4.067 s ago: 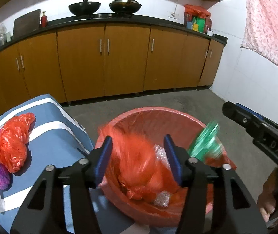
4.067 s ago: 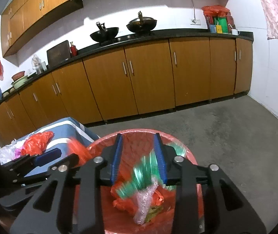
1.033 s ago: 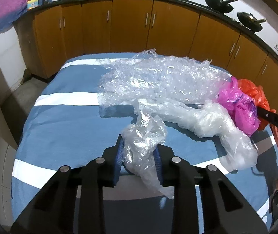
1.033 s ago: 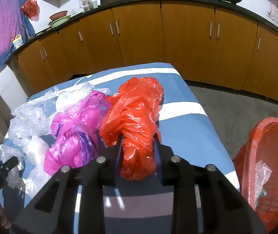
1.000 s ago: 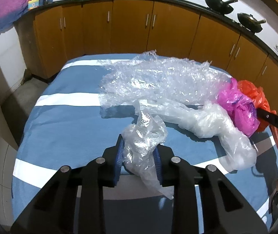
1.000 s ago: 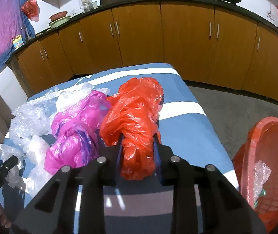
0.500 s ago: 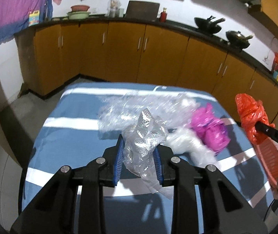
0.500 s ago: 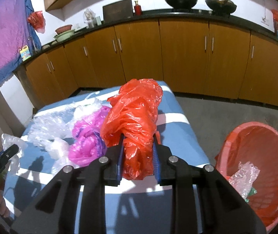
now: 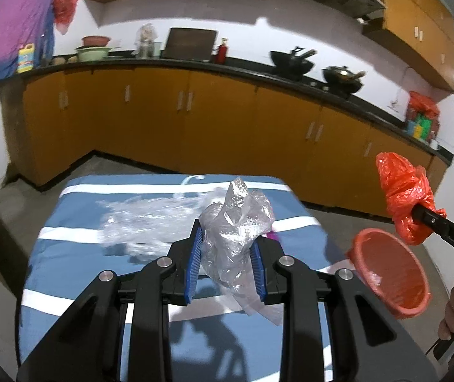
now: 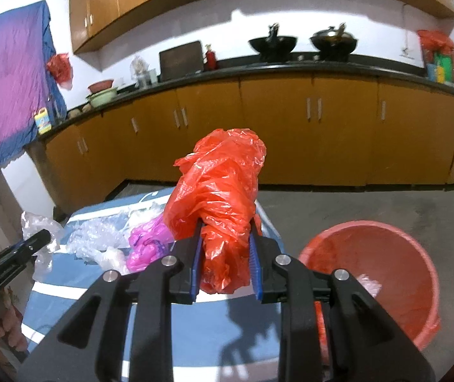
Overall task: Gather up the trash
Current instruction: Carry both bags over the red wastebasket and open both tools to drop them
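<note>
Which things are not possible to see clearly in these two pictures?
- Left wrist view: the pink bag is almost fully hidden behind the clear plastic wad in the left claw.
- Right wrist view: the red basket contents are pale and blurred; its near rim is behind the right claw, which grips the red bag.
- Both views: the labels of the bottles on the counter are too small to read.

Both grippers look the same: the left gripper (image 9: 227, 264) and right gripper (image 10: 226, 262) are matte black plastic, ribbed blue pads lining the jaws, shiny round screws behind them, white "DAS" lettering along one arm.
</note>
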A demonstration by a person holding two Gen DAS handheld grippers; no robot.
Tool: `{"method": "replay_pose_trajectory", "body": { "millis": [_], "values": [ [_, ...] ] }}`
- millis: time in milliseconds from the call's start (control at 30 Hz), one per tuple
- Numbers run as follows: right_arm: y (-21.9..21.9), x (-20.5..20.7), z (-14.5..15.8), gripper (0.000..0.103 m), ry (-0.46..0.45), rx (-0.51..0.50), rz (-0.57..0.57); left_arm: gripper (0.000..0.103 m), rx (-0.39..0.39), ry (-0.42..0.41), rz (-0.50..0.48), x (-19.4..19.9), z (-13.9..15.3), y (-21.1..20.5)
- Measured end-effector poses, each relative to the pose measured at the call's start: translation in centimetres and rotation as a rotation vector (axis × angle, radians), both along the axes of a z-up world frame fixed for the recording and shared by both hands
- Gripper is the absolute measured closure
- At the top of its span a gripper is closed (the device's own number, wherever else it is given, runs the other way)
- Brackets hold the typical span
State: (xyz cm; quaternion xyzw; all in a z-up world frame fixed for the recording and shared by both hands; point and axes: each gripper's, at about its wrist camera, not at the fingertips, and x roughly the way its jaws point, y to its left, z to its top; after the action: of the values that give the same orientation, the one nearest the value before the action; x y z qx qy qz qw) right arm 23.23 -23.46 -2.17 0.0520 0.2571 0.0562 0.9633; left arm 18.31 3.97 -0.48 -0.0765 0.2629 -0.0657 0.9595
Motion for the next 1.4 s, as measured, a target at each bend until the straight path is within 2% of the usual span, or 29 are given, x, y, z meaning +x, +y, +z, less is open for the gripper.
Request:
{"method": "replay_pose_trajectory", "body": {
  "millis": [200,467,767,1067,1400],
  "values": [
    [-4.4,-3.3,1.4,0.078,-0.043,0.012,-0.073,0.075,-0.003,-0.021,-0.082,-0.7,1.0,-4.3],
    [-9.9,-5.9,0.5,0.078,-0.04,0.033,-0.17,0.075,0.002,-0.021,-0.19,-0.8,1.4,-10.2],
    [-15.6,-7.7,-0.9,0.078,-0.026,0.048,-0.26,0.075,-0.001,0.006,-0.278,-0.5,0.5,-16.2],
    [-18.9,-8.6,-2.5,0.078,-0.014,0.064,-0.312,0.075,0.022,0.022,-0.358,0.0,-0.4,-21.5],
    [-21.1,-8.5,-3.9,0.078,0.001,0.078,-0.338,0.075,0.056,0.051,-0.41,0.3,-2.1,-25.4]
  ]
}}
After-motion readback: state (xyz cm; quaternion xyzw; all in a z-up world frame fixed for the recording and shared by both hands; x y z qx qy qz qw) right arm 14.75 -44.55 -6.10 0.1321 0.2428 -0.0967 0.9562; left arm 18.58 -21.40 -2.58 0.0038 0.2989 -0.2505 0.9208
